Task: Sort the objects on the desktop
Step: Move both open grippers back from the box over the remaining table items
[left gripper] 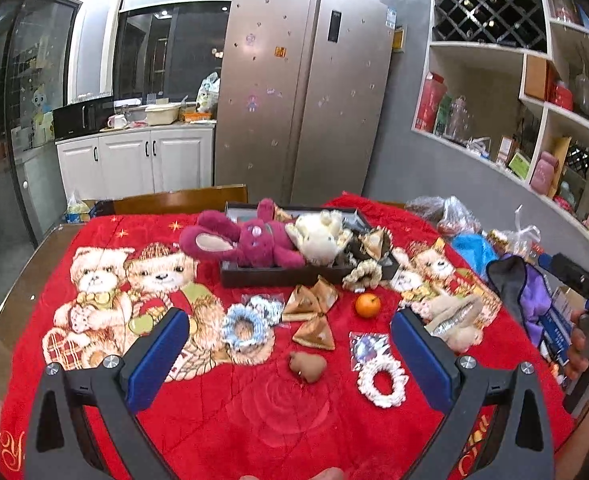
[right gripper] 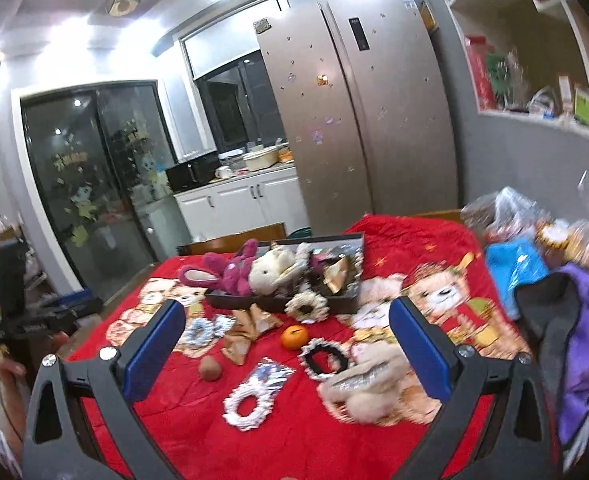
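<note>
Left gripper (left gripper: 290, 340) first: my jaws stand wide apart, nothing between them, hovering above the red blanket (left gripper: 254, 420) that covers the bench. Right gripper (right gripper: 286, 340), same story, jaws spread and empty.

Inside the left jaws' span I've got a small brown plush lump (left gripper: 308, 366) just ahead of centre, soft and light by the look of it, so a squeeze across its middle should do. Toward my right finger lies a white scrunchie (left gripper: 382, 384), floppy fabric; I'd pinch one side of the ring rather than straddle it. Toward my left finger sits a blue scrunchie (left gripper: 240, 330), same handling.

A little further out, dead centre, are three gold triangular packets (left gripper: 312, 312). Those look crinkly and slick, so I'd grip a flat face gently. Just right of them is a small orange (left gripper: 368, 305), round, firm, likely to roll, so I'd close across its widest part.

From the right gripper, a beige plush toy (right gripper: 368, 388) lies close to my right finger, and a black-and-white scrunchie (right gripper: 326, 360) sits ahead near centre.

Beyond everything, straight out, is the dark tray (left gripper: 278, 274), already holding a magenta rabbit (left gripper: 246, 240) and a cream plush (left gripper: 318, 236). Looks like the loose pieces belong in there.
</note>
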Motion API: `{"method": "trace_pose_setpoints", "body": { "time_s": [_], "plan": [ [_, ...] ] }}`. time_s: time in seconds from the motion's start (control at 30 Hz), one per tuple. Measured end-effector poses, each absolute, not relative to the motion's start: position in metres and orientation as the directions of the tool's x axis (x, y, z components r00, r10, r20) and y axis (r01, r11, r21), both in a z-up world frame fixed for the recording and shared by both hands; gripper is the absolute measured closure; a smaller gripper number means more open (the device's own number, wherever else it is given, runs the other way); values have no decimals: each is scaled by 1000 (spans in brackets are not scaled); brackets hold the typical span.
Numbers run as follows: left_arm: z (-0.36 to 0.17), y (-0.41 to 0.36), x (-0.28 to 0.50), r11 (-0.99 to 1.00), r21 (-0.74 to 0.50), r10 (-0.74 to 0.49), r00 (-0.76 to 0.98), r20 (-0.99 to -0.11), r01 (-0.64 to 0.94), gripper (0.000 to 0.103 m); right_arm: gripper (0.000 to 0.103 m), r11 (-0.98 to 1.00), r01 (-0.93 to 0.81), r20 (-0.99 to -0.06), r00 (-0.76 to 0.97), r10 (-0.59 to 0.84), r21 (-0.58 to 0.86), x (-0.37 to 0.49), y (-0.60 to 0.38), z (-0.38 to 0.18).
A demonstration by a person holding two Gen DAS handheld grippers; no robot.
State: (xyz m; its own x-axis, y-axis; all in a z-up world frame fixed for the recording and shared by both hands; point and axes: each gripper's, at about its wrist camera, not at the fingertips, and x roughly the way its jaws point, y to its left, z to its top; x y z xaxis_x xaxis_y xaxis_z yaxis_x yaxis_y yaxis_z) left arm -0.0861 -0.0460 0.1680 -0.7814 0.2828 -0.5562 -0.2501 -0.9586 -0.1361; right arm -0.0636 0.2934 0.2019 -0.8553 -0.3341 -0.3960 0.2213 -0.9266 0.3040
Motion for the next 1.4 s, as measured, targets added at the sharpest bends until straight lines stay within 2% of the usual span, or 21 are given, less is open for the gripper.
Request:
{"method": "trace_pose_setpoints", "body": {
  "time_s": [0.27,0.5,0.57,0.67,0.83,1.2,1.4],
  "plan": [
    [109,-38,-121,-962,-152,269,-706,-655,-225,0,0,-878,191,-429,-814,-391,438,-89,285,155],
    [60,-27,-154,-964,-159,260,-631,-731,-214,0,0,-902,192,-531,-753,-389,388,-106,252,112],
    [51,-24,-160,-967,-146,245,-621,-744,-207,0,0,-901,182,-550,-739,-389,393,-112,247,99],
    [39,-17,-166,-972,-119,221,-611,-760,-204,0,0,-933,99,-620,-722,-307,346,-122,236,80],
    [27,-5,-172,-966,-111,230,-583,-779,-232,0,0,-934,92,-676,-665,-316,345,-134,224,56],
    [1,5,-178,-968,-15,158,-565,-810,-249,0,0,-952,83,-762,-581,-287,295,-146,206,20],
    [0,4,-177,-968,-15,158,-566,-809,-249,0,0,-980,99,-787,-585,-197,171,-145,189,18]
  ]
}}
